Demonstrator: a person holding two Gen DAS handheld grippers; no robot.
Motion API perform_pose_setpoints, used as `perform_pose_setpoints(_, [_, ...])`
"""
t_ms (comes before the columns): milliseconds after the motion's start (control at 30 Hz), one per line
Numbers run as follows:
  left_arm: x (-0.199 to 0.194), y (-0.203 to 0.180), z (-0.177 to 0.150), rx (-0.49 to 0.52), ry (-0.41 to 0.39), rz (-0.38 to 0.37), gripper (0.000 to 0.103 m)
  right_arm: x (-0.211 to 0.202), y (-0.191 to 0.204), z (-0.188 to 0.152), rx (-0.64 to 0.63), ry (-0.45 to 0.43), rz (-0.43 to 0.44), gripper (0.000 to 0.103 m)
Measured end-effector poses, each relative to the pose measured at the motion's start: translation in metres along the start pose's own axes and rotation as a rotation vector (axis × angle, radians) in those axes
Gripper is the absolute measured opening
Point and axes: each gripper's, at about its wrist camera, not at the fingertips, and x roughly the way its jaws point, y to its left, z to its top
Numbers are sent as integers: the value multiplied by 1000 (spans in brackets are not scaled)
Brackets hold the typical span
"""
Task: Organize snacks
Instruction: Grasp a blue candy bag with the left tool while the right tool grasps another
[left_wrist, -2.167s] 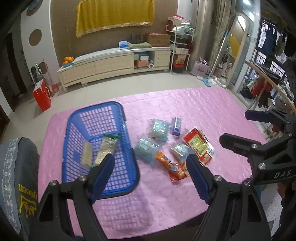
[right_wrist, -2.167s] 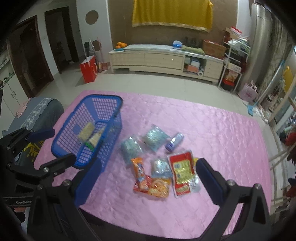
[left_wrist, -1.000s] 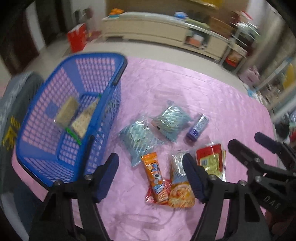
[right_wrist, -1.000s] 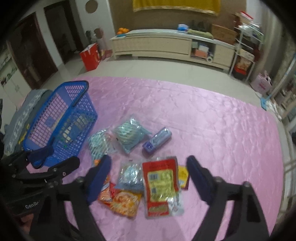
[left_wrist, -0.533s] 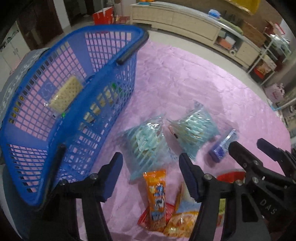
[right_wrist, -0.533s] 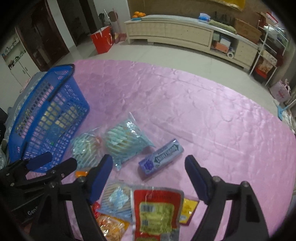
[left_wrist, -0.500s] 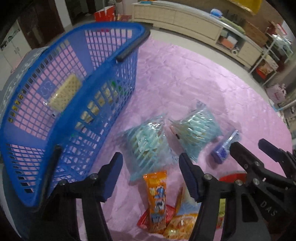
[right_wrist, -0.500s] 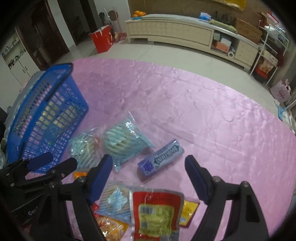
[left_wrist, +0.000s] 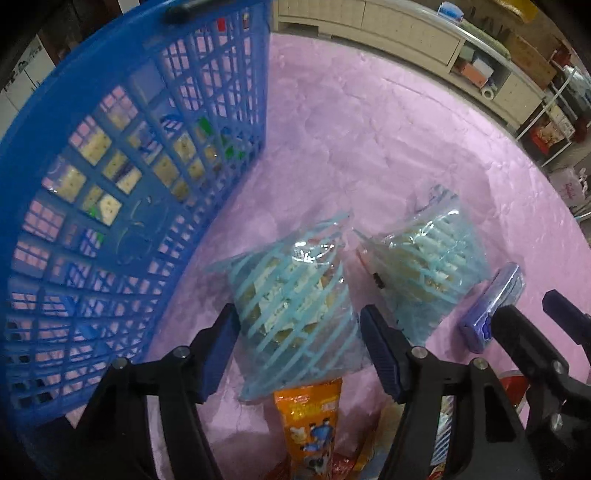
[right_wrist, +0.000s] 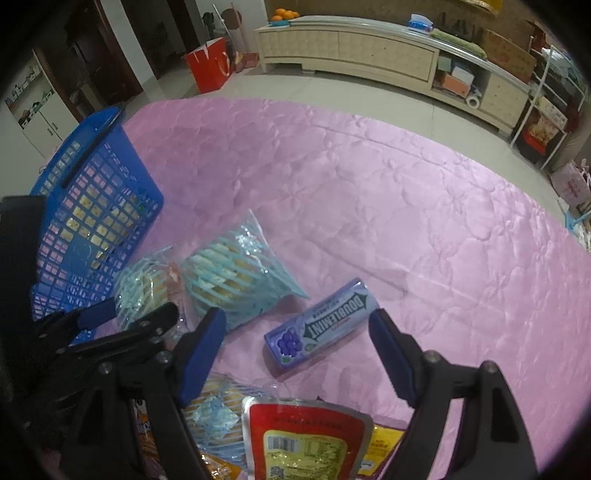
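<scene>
A light-blue striped snack bag (left_wrist: 295, 295) lies on the pink cloth beside the blue basket (left_wrist: 110, 184). My left gripper (left_wrist: 299, 321) is open and straddles this bag, one finger at each side edge. A second striped bag (left_wrist: 424, 266) lies to its right. The purple Doublemint gum pack (right_wrist: 321, 325) lies flat between the fingers of my open right gripper (right_wrist: 295, 325), and neither pad touches it. Cracker packs show through the wall of the basket (right_wrist: 92, 206). An orange packet (left_wrist: 310, 424) and a red packet (right_wrist: 306, 443) lie nearest the cameras.
The pink quilted table cover (right_wrist: 369, 184) stretches bare behind the snacks. A long cream cabinet (right_wrist: 369, 48) and a red bag (right_wrist: 210, 66) stand on the floor beyond the table. My left gripper's fingers (right_wrist: 162, 314) sit close to the right gripper's left finger.
Both grippers have come down toward the table. The left now brackets the striped bag beside the basket. The right has closed in over the gum pack.
</scene>
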Motion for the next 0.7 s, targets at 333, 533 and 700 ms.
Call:
perform_pose_setpoints(333, [-13, 18, -22, -20, 11, -79, 53, 9, 14, 13, -123, 33, 9, 84])
perform_pose_setpoints(533, [-21, 21, -28, -18, -5, -85, 53, 20, 31, 21, -226, 72, 29, 84])
perform_pose_setpoints(700, [-25, 28, -36, -14, -22, -72, 53, 39, 51, 24, -360, 114, 22, 84])
